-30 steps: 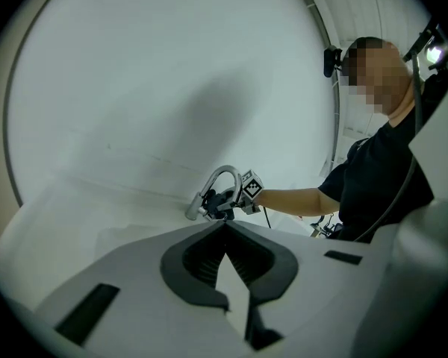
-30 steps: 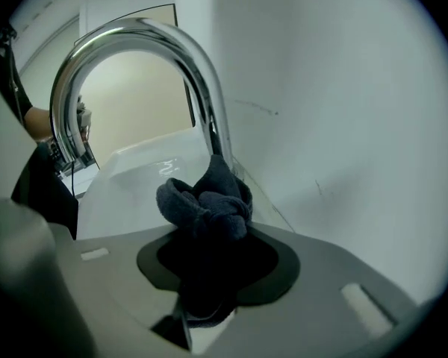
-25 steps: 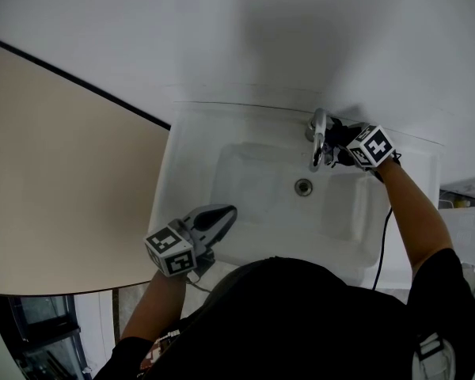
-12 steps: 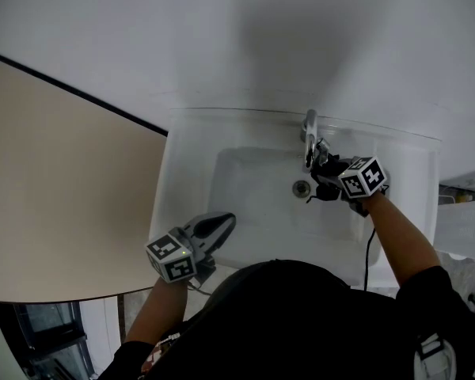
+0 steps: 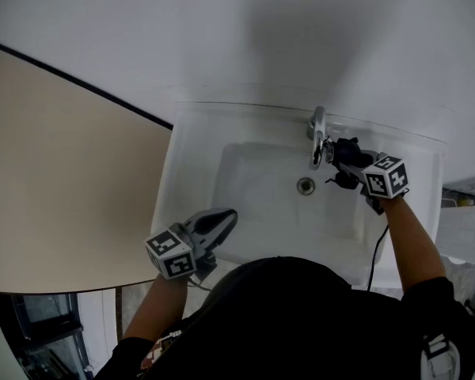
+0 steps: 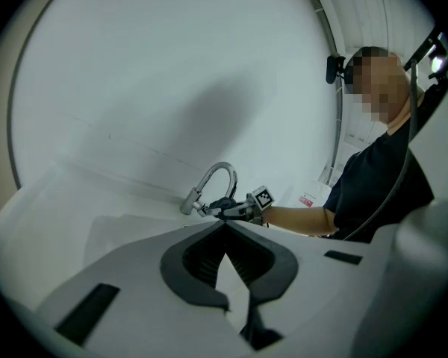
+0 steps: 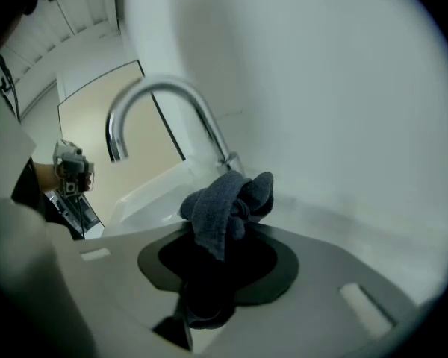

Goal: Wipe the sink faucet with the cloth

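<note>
Two tools are in play, but we judge that only one has work to do. Our right tool (image 5: 340, 158) is clamped on the cloth (image 7: 228, 203), a dark blue-grey rag bunched into a wad that bulges out past the jaw tips. Held that way, soft fabric rather than hard plastic would meet the metal, which suits a wipe. The wad sits just to the right of the faucet (image 5: 318, 137), low down near where the curved chrome neck rises from its base. From the right gripper view the rag overlaps that base, though we cannot tell whether it is pressing on it or a hair short. We come at it from the side and angled downward, which leaves the arch of the spout open above the rag for a stroke upward along the neck.

Our left tool (image 5: 224, 216) has its jaws together with nothing between them. It hovers over the near left rim of the sink (image 5: 191, 145), well apart from the faucet. That makes sense to us: the fixture is fixed and needs no steadying, so the spare tool waits out of the wiping path, clear of the basin and its drain (image 5: 305, 186).
</note>
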The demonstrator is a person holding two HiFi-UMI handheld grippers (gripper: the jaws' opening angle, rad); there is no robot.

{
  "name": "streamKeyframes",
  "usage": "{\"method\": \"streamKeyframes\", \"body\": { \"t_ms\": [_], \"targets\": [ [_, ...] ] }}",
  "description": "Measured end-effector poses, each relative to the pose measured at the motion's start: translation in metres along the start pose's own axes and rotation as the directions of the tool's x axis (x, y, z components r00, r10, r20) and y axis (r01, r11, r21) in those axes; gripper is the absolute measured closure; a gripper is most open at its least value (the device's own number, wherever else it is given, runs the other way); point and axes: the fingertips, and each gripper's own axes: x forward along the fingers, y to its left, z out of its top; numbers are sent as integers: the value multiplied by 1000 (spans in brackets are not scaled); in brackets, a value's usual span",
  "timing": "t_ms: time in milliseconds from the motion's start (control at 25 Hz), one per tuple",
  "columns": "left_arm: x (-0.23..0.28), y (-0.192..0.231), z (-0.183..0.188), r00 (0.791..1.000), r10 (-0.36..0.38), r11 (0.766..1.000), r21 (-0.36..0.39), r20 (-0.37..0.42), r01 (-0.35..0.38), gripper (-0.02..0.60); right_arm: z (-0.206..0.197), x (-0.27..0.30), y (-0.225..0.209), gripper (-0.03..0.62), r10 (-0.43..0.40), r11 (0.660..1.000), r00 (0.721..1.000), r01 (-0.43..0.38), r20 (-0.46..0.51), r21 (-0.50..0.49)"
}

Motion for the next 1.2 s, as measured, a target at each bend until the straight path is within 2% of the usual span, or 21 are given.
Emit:
{"method": "streamKeyframes", "body": {
  "t_ms": [80,120,240,360,480,640,720,880,960,1000,1040,1200],
  "targets": [
    [-2,3,-3,1000,-5,1000,-17,11,5,581,29,-22,-1,485,21,1000,999,-21,44,-14],
    [-2,5,-6,1000,-5,1000,-28,14,6,581,41,-23,2,485,42,998,999,-41,29,-46],
    [1,8,-16,1000,-13,998,-59,13,14,581,49,4,10,484,75,979,985,-103,-156,-179],
    [3,6,-23,1000,-24,997,-74,9,25,581,38,30,3,485,72,968,928,-153,-366,-198],
    [-3,6,-27,1000,-18,996,-82,15,19,581,34,39,-7,484,50,961,870,-175,-491,-212],
    [-15,12,-34,1000,-3,995,-98,24,5,581,30,41,1,487,10,931,800,-226,-600,-286],
    [-17,11,-37,1000,-7,994,-105,19,9,581,27,40,9,493,17,919,757,-269,-653,-287],
    [-17,7,-45,1000,-12,994,-107,8,13,581,21,33,33,496,100,893,666,-388,-739,-230],
    [-18,8,-48,1000,-10,994,-107,8,11,581,19,31,42,494,149,880,629,-436,-763,-188],
    [-18,9,-49,1000,-7,994,-109,8,8,581,19,31,42,494,159,879,622,-443,-766,-177],
    [-19,11,-51,1000,-3,994,-112,7,3,581,19,34,38,494,151,882,627,-434,-764,-181],
    [-20,16,-54,1000,6,992,-126,2,-5,581,22,46,5,490,6,906,703,-304,-711,-293]
  ]
}}
